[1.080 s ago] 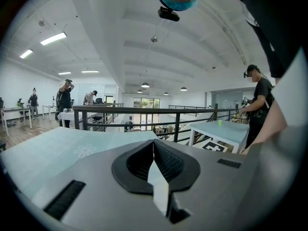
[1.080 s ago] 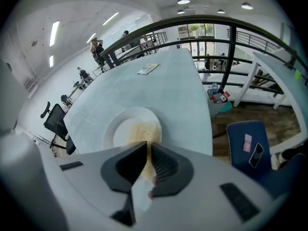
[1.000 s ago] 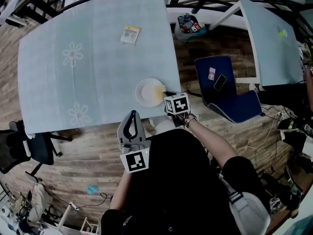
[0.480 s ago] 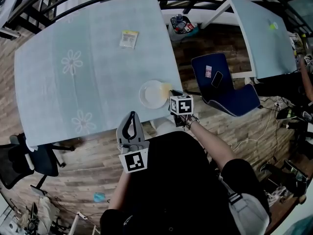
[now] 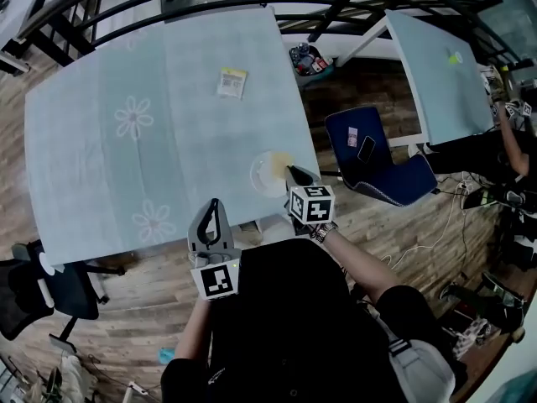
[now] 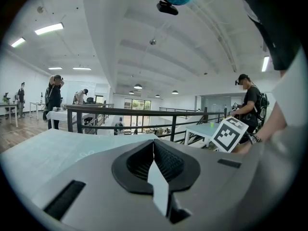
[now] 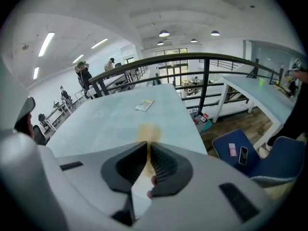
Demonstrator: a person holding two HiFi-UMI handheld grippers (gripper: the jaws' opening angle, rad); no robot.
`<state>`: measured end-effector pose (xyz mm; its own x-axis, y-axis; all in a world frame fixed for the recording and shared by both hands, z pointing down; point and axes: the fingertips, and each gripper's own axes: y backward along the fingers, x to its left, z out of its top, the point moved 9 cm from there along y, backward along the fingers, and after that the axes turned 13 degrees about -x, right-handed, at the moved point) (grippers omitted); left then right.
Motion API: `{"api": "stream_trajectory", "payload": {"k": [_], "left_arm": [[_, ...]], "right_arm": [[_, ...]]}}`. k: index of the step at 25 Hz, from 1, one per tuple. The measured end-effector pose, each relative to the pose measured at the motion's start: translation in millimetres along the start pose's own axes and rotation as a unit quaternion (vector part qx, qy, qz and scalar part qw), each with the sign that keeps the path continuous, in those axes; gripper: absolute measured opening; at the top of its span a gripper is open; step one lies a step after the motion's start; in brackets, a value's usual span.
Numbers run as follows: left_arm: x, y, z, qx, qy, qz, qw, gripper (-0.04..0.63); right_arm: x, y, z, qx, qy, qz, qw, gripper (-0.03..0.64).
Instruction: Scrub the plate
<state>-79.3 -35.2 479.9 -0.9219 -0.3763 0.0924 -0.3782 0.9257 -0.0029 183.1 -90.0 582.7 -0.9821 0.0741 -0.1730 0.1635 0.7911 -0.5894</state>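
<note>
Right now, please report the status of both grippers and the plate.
Left gripper shut, empty. Right gripper shut on sponge, at the plate. Plate flat near the table edge. Nothing in the way.

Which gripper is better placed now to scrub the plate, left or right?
Right. The right gripper has its fingers shut on the yellow sponge, right at the plate. The left gripper is shut, empty, and apart from the plate.

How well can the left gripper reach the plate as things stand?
Probably yes: the left gripper, shut and empty, hangs left of the plate with only bare table between. The right gripper holds its sponge at the plate's right side.
</note>
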Motion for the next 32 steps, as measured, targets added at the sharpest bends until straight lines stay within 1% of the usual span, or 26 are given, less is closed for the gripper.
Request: {"api": "stream_trajectory", "payload": {"k": [4,7,8,10,12,14,17,20,22,24,26,29,32], "left_arm": [[22.1,-1.1,10.3,-0.017,0.0,-0.01,0.9998,0.014],[33.1,-4.5,25.0,-0.027,0.011,-0.016,0.9994,0.014],[35.9,-5.3,31.3,-0.028,0.015,-0.016,0.9994,0.014],[38.9,-5.9,45.9,-0.039,0.023,-0.021,0.9988,0.014],[38.3,-6.0,59.8,-0.057,0.031,-0.035,0.9973,0.014],[36.6,-7.9,72.0,-0.069,0.039,-0.05,0.9956,0.014],[32.9,-10.1,84.3,-0.08,0.052,-0.073,0.9928,0.014],[24.3,-7.3,94.5,-0.09,0.046,-0.108,0.989,0.014],[17.1,-4.0,98.9,-0.097,0.035,-0.13,0.9861,0.014],[11.2,0.3,97.7,-0.094,0.028,-0.144,0.9847,0.014],[6.5,5.7,94.8,-0.09,0.031,-0.152,0.9838,0.014],[4.7,13.9,91.3,-0.08,0.03,-0.157,0.9839,0.014],[9.5,18.7,88.2,-0.075,0.015,-0.146,0.9863,0.014]], "right_arm": [[35.1,18.8,28.6,-0.066,-0.03,0.01,0.997,0.03],[56.8,36.7,49.7,-0.108,-0.048,0.017,0.993,0.03],[63.9,43.6,56.2,-0.12,-0.046,0.021,0.991,0.03],[80.2,62.6,68.7,-0.144,-0.023,0.027,0.989,0.03],[96.8,86.4,79.2,-0.174,0.01,0.032,0.984,0.031],[111.4,107.5,86.7,-0.199,0.03,0.04,0.979,0.029],[130.9,132.2,93.3,-0.227,0.039,0.06,0.971,0.031],[144.4,152.7,93.0,-0.256,0.046,0.067,0.963,0.031],[151.2,160.8,91.9,-0.272,0.048,0.07,0.959,0.031],[156.4,163.6,89.0,-0.273,0.044,0.07,0.958,0.03],[156.6,162.6,82.4,-0.274,0.035,0.071,0.958,0.03],[154.9,162.5,78.7,-0.29,0.024,0.066,0.954,0.031],[157.8,161.4,78.3,-0.297,0.019,0.07,0.952,0.031]]}}
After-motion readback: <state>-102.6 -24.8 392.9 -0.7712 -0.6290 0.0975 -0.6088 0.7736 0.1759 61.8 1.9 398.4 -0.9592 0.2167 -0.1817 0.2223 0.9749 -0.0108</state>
